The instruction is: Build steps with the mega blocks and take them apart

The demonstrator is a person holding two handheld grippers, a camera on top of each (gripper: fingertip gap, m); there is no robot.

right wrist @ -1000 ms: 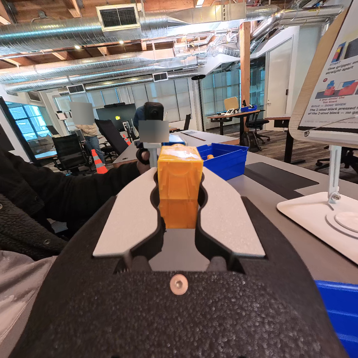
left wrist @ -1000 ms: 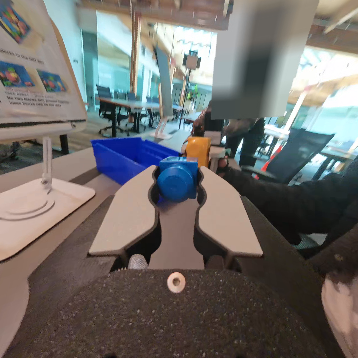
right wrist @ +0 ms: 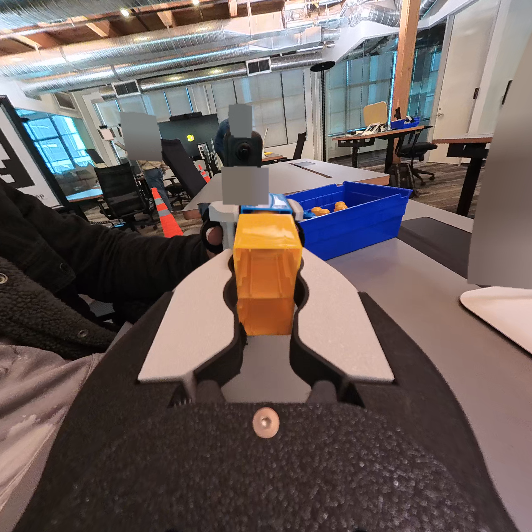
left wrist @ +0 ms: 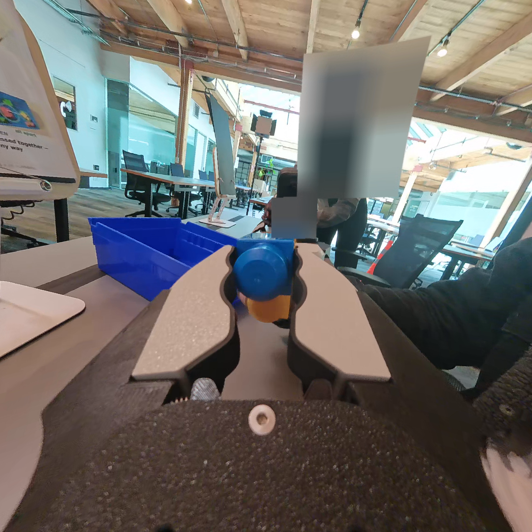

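Two grippers meet: left gripper [left wrist: 263, 276] clamps the blue block [left wrist: 260, 272], right gripper [right wrist: 266, 288] the orange block [right wrist: 266, 276] (bin [right wrist: 354, 227] at two o'clock); light, rigid plastic, best pinched on flat sides.

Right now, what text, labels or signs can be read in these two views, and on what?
Instruction sheet: printed lines under coloured pictures; wording not copied.
Black-and-white board: a few letters, cut off.
No writing on blue block or orange block.
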